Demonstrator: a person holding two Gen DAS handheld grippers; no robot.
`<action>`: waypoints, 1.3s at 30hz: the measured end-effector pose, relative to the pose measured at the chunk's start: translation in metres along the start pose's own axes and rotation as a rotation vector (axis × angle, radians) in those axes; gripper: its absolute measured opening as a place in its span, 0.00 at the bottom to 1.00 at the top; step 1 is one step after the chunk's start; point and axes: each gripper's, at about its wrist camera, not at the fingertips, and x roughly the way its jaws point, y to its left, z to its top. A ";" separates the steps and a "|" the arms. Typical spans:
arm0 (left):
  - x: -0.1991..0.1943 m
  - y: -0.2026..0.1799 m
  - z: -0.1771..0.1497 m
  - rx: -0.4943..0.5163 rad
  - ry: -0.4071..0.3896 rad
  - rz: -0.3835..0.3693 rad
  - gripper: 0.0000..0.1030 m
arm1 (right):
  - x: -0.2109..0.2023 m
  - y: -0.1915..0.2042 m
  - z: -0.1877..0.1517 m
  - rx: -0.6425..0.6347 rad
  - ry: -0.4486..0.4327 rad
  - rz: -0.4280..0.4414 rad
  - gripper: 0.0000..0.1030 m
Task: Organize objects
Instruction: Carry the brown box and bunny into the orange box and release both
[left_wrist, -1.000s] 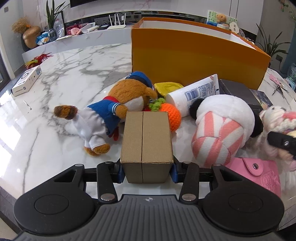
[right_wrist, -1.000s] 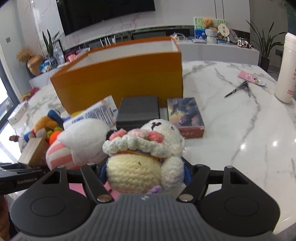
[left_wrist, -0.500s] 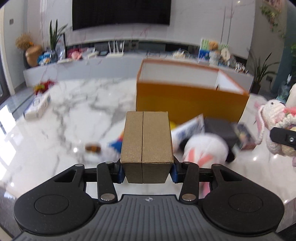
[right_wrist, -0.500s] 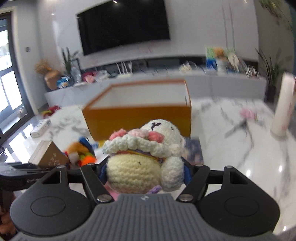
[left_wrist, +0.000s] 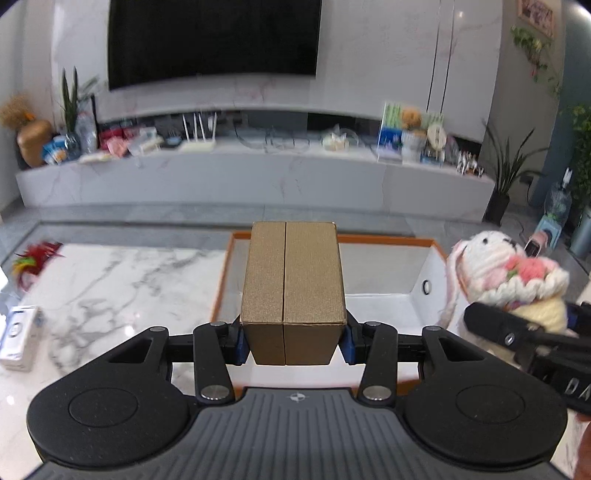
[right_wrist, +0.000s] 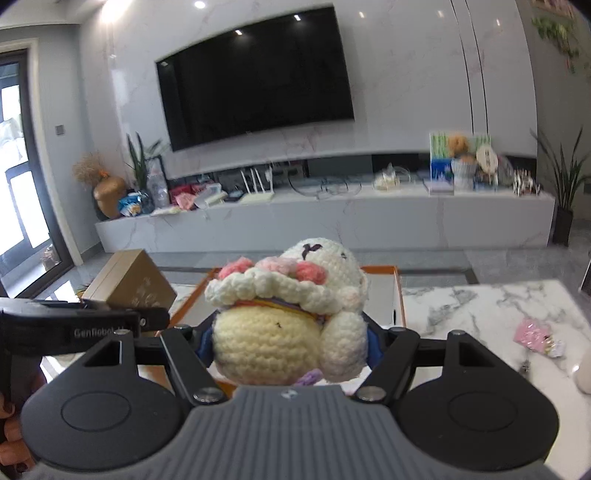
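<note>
Nearest the left wrist camera, the left tool (left_wrist: 293, 341) is closed on a gold cardboard box (left_wrist: 293, 291): its blue pads press the box's two side walls low down, so the box stands upright between them, its centre seam facing the lens. Gripping the flat sides near the base probably keeps it from twisting while it is carried.

Beside it, the right tool (right_wrist: 282, 354) stands moderately open, only as far as its load's soft body requires, and clamps a crocheted bunny (right_wrist: 284, 317) around its cream belly. The bunny's head and pink flower collar stand above the jaws, facing up and away. A soft toy gives under pressure, so the squeeze at its thickest part looks like the safest hold.

Just beyond both loads lies the orange box (left_wrist: 391, 242), open-topped with a white lining. Both items are raised above the marble table (left_wrist: 122, 280) and appear to hang at its near rim, likely ready to be dropped in. Whether anything already lies inside is hard to tell, since the carried things cover much of the interior.

A small white carton (left_wrist: 18, 332) rests at the table's left edge, well apart.
</note>
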 end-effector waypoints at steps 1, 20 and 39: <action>0.015 0.001 0.003 -0.005 0.013 0.003 0.50 | 0.014 -0.004 -0.001 0.010 0.014 -0.005 0.71; 0.145 -0.012 -0.013 0.078 0.354 0.006 0.50 | 0.145 -0.020 -0.033 -0.094 0.402 -0.070 0.71; 0.149 -0.007 -0.009 0.027 0.438 0.005 0.60 | 0.156 -0.015 -0.034 -0.104 0.453 -0.130 0.76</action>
